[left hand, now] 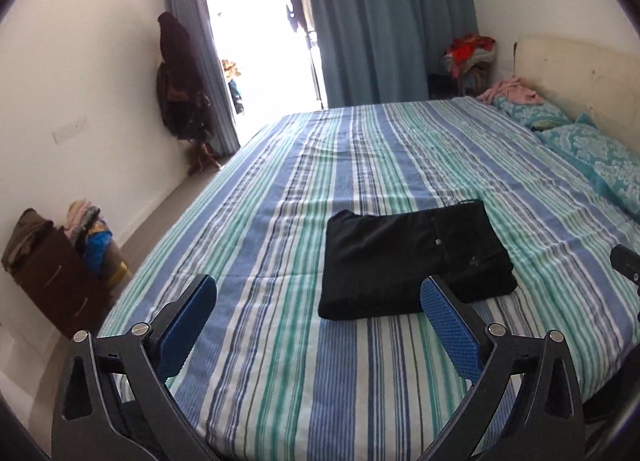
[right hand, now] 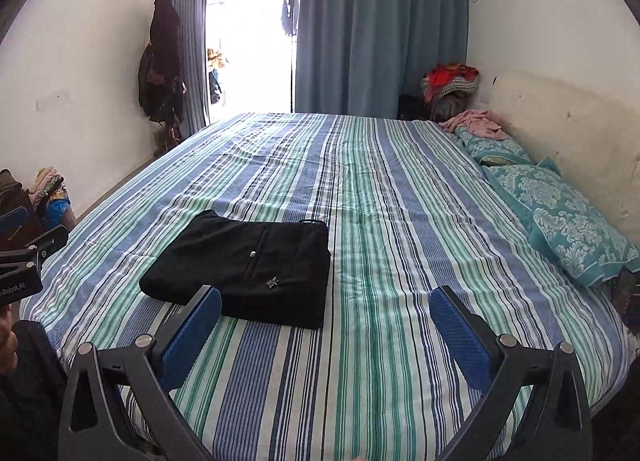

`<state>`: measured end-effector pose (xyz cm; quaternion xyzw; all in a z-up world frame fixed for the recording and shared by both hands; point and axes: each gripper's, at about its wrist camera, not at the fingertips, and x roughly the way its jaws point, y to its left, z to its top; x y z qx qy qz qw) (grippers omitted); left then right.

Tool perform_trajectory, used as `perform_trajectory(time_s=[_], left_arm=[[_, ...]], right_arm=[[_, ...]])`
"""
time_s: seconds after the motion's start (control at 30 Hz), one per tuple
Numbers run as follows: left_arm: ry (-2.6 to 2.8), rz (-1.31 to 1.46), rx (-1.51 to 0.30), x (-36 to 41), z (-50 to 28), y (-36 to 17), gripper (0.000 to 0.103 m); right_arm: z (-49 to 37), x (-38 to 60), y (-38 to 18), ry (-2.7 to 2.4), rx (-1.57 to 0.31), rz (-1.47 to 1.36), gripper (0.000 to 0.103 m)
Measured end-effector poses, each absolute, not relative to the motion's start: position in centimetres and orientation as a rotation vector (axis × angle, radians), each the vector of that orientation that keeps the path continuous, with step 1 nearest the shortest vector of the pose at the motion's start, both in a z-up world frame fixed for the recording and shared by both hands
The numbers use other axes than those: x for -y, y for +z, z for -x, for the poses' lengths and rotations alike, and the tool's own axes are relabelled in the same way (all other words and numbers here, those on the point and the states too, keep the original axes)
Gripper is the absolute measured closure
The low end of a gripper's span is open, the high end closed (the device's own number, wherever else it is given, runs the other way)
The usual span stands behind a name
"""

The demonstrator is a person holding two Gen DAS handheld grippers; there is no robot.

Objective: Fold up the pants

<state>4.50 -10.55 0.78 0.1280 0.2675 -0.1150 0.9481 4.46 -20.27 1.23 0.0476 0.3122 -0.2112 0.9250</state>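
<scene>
Black pants (left hand: 416, 261) lie folded into a compact rectangle on the striped bed sheet (left hand: 320, 165); a small button and a silver emblem show on top (right hand: 273, 282). My left gripper (left hand: 320, 293) is open, held above the near part of the bed, with the pants just beyond its right finger and nothing between its blue pads (left hand: 448, 321). My right gripper (right hand: 326, 301) is open too, the folded pants (right hand: 244, 261) lying beyond its left finger, untouched. The left gripper's body (right hand: 24, 261) shows at the left edge of the right wrist view.
Teal patterned pillows (right hand: 568, 221) and a pink cloth (right hand: 476, 123) lie by the headboard on the right. A brown drawer unit with piled clothes (left hand: 60, 261) stands left of the bed. Blue curtains (right hand: 380, 29), a bright balcony door and hanging dark coats (left hand: 176, 77) are behind.
</scene>
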Motion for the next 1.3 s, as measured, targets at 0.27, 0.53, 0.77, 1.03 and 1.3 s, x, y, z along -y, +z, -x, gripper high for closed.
perform_trajectory(time_s=[0.27,0.53,0.77,1.03,1.3], left_arm=[[-0.262,-0.366,-0.647,11.6,-2.1,-0.9,0.001],[-0.324,-0.309,-0.735,11.6,-2.2,0.9,0.001],[-0.347,-0.256,-0.846,11.0,-2.5,-0.3,0.001],[-0.338,-0.246,-0.868,10.8,-2.8,-0.6,0.001],[-0.32,-0.242,-0.866,10.5,-2.9,-0.5,0.001]], right_arm=[[-2.0,16.5,-2.7,-0.408,-0.863,-0.173,0.0],[-2.7,16.0,3.1,-0.409,-0.763,-0.14,0.0],[-3.0,15.0,0.4,-0.389,-0.837,-0.166,0.0],[-2.1,14.8,0.4,-0.415,-0.851,-0.147,0.0],[-2.2,14.5,0.4,-0.411,-0.859,-0.149,0.0]])
